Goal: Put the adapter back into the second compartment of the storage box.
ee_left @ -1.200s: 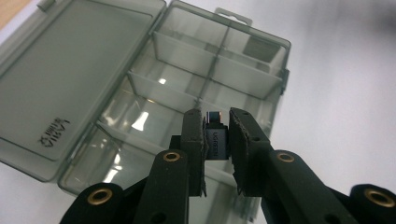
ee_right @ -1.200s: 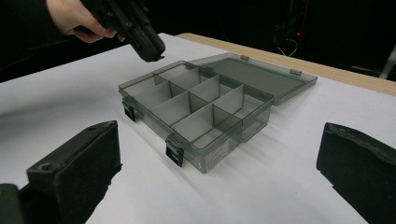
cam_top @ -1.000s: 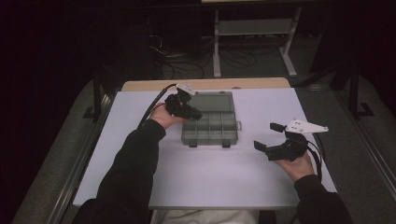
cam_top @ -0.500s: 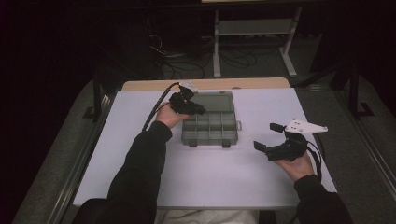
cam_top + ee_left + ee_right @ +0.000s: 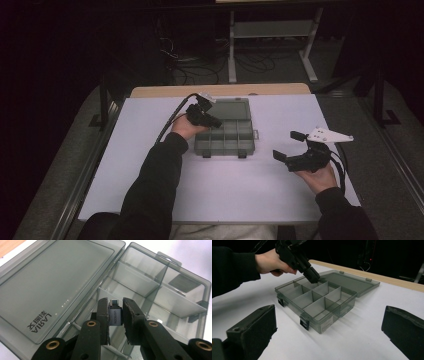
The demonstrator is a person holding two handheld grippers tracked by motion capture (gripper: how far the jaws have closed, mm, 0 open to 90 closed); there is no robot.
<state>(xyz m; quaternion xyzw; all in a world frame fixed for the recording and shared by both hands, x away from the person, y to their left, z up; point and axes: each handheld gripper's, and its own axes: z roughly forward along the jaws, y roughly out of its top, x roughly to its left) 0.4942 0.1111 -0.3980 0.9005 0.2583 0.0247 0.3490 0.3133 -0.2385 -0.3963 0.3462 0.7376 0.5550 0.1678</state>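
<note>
A smoky grey compartment box lies open mid-table, its lid flat on the far side. My left gripper reaches over the box's far-left compartment and is shut on a small grey adapter with a metal plug at its tip. The adapter hangs just above the dividers. My right gripper rests on the table to the right of the box, its jaws wide open with nothing between them. In the right gripper view the left gripper points down into the box.
The box sits on a white board over a wooden table edge. A label shows through the floor of one corner compartment. A metal stand and cables are on the dark floor beyond.
My left hand has sunk and edged right over the box's far-left compartment, still holding the adapter. The right hand has stayed put.
</note>
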